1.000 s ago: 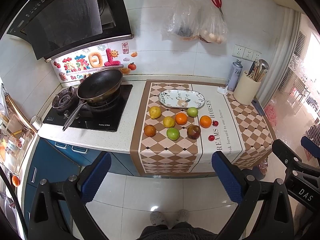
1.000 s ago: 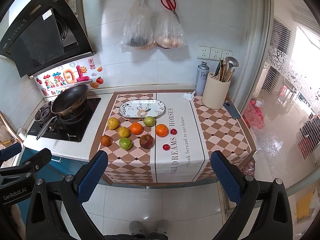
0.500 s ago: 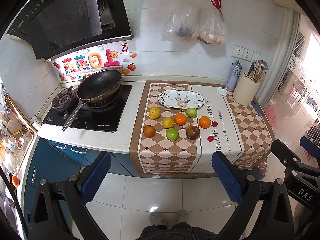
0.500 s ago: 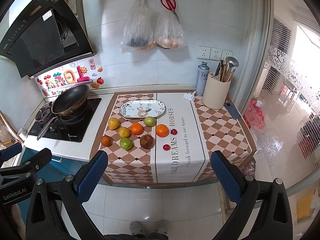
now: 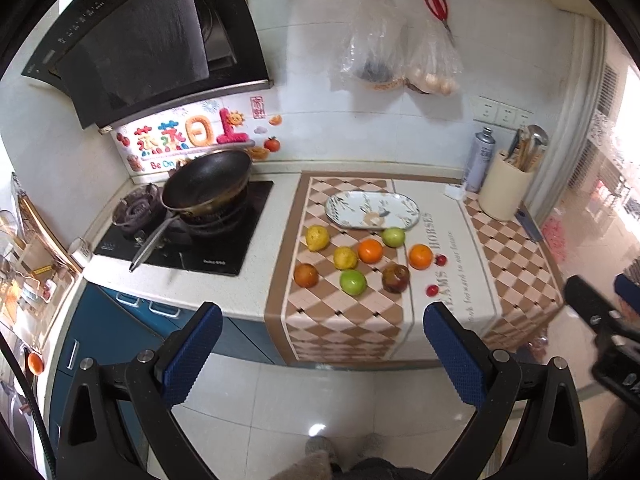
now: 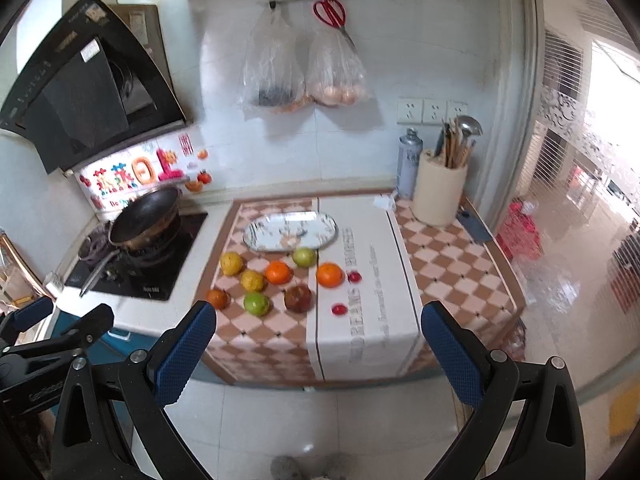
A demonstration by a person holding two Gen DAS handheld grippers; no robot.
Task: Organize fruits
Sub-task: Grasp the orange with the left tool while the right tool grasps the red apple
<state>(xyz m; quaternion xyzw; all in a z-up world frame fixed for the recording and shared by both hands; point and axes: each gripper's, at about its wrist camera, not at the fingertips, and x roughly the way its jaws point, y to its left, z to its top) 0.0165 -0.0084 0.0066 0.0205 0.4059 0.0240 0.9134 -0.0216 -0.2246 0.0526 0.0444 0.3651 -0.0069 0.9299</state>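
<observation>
Several fruits lie on a checkered cloth [image 5: 352,320] on the counter: a yellow pear [image 5: 317,237], a lemon [image 5: 345,257], two oranges [image 5: 370,251] [image 5: 421,256], two green apples [image 5: 353,282] [image 5: 393,237], a brown fruit [image 5: 306,275], a dark red apple [image 5: 395,278] and two small red cherries [image 5: 432,290]. Behind them sits an oval patterned plate [image 5: 372,210] [image 6: 290,231] with nothing on it. My left gripper [image 5: 320,344] is open, held off the counter's front edge. My right gripper [image 6: 318,340] is open too, in front of the same fruits [image 6: 278,272].
A black wok [image 5: 206,180] sits on the stove at left under a range hood [image 5: 152,36]. A utensil holder [image 5: 506,192] and a spray can [image 5: 480,160] stand at the back right. Two plastic bags [image 5: 400,56] and red scissors hang on the wall. Tiled floor lies below me.
Both grippers have moved closer to the counter, so the fruits appear larger and nearer. The right view has swung slightly and is blurred. Nothing has been gripped.
</observation>
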